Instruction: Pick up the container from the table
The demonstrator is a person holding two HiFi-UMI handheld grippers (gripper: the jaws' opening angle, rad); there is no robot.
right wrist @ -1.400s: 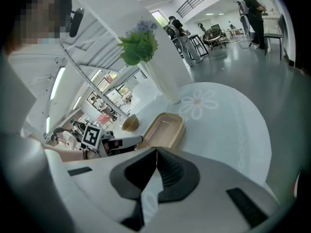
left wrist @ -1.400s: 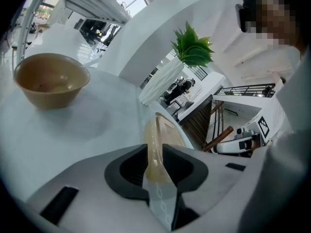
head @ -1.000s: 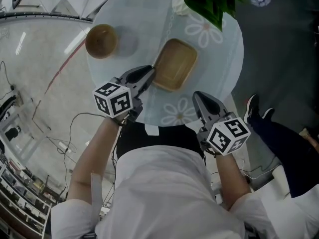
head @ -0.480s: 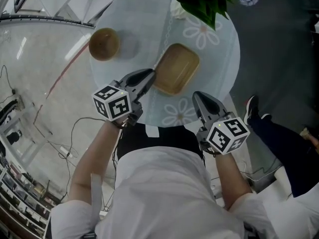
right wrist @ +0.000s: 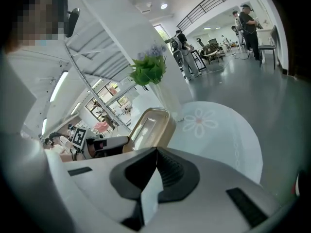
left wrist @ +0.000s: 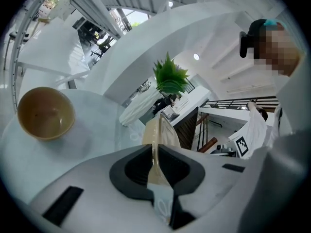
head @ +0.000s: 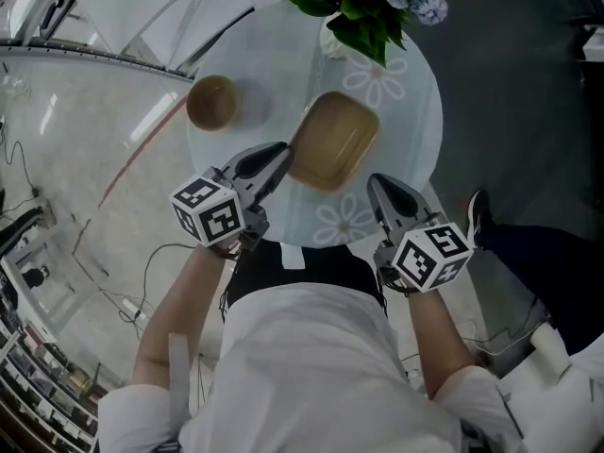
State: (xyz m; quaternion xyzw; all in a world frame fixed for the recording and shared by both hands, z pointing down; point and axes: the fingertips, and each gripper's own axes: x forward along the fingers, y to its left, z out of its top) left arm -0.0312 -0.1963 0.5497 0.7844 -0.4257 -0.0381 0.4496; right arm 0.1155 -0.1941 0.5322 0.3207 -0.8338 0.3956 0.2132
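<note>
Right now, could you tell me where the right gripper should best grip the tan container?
Take the container by its thin raised rim on the side facing the right gripper, opposite where the left gripper clamps it, one jaw inside, one outside. It looks too wide to span; those jaws are shut, so open first.

Cut off, covered, or too far to read

The plant (head: 363,8) runs off the head view's top edge, and its leaves cover most of its vase (head: 329,41) and the far rim of the surface (head: 415,111). The container (head: 332,140) has its near-left rim hidden under the left gripper (head: 281,152), whose own view shows it edge-on, inside out of sight. Part of the surface's near edge lies behind the right gripper (head: 379,185). The people (right wrist: 248,16) far back in the right gripper view are too small to make out.
</note>
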